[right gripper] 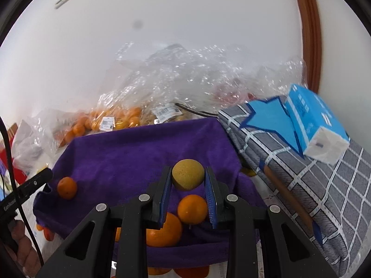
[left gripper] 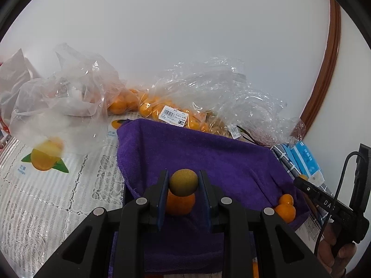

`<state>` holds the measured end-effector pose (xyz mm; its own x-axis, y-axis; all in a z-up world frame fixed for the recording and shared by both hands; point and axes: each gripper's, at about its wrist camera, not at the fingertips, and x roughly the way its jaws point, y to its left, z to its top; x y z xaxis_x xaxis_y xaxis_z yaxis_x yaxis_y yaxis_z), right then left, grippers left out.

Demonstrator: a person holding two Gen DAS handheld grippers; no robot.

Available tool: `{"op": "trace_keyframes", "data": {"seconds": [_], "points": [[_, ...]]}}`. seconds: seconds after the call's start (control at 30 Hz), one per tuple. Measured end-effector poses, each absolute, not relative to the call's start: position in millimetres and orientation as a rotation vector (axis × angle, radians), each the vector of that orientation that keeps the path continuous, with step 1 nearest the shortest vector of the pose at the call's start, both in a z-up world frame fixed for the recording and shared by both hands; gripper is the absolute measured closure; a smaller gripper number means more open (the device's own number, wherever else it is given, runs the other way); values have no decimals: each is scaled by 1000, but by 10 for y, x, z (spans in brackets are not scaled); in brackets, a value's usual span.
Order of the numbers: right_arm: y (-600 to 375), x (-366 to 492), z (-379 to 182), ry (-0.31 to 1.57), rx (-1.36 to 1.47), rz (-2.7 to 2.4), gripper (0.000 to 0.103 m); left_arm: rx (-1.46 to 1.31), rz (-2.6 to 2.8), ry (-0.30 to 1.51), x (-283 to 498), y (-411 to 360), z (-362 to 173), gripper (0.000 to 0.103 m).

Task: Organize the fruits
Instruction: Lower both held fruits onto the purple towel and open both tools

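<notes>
**Carrying two round fruits over a crowded purple cloth**

Dropping is your main risk. Your left gripper (left gripper: 183,183) has its fingers (left gripper: 162,192) closed on a small brownish-green round fruit (left gripper: 183,182), and your right gripper (right gripper: 188,178) has its fingers (right gripper: 212,192) clamped on a yellowish round fruit (right gripper: 188,177). Each fruit sits right at the fingertips, gripped only across its widest part, so a slight tilt or a bump could squeeze it out forwards.

Directly under the left gripper's load lies an orange (left gripper: 180,202), and under the right gripper's lie two more oranges (right gripper: 192,209). Setting a round fruit onto these would probably send it rolling; the purple cloth (left gripper: 208,153) sags into a hollow, so anything loose would likely run down into the pile or off the front edge. Other small oranges (left gripper: 285,205) already rest at the cloth's edge, near your other gripper. With both hands working this close together, the grippers or the trailing cable (left gripper: 343,176) could knock one another.

Around you, the counter (left gripper: 46,197) wears a white lace-patterned cover printed with a mango picture. Crinkled clear plastic bags (left gripper: 208,85) holding more oranges, with price labels, lie behind the cloth against a plain white wall (left gripper: 185,23). A grey checked fabric (right gripper: 313,173) carrying a blue tissue pack (right gripper: 310,118) sits to the right, beside a brown wooden frame (right gripper: 310,34).
</notes>
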<state>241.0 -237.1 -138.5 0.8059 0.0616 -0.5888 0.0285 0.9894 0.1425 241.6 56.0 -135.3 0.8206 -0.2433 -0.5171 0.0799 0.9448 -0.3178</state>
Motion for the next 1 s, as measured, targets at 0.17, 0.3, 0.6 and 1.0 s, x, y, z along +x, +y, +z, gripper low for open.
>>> {"op": "trace_keyframes", "data": {"seconds": [0.17,0.3,0.6,1.0], "points": [[-2426,2396,-1365,627,158,-3,75,-305,-175,587,2422,592,-1348,79],[-2450,2412,-1360,632,184,-4,75,-317,-149,580,2422,633,-1341,79],[-2486,2419,-1380,647,195,5,75,-435,-134,595,2463,871,-1405,78],[-2428,2471,-1462,693,201,56,75,-315,-311,622,2383,444,-1386,78]]}}
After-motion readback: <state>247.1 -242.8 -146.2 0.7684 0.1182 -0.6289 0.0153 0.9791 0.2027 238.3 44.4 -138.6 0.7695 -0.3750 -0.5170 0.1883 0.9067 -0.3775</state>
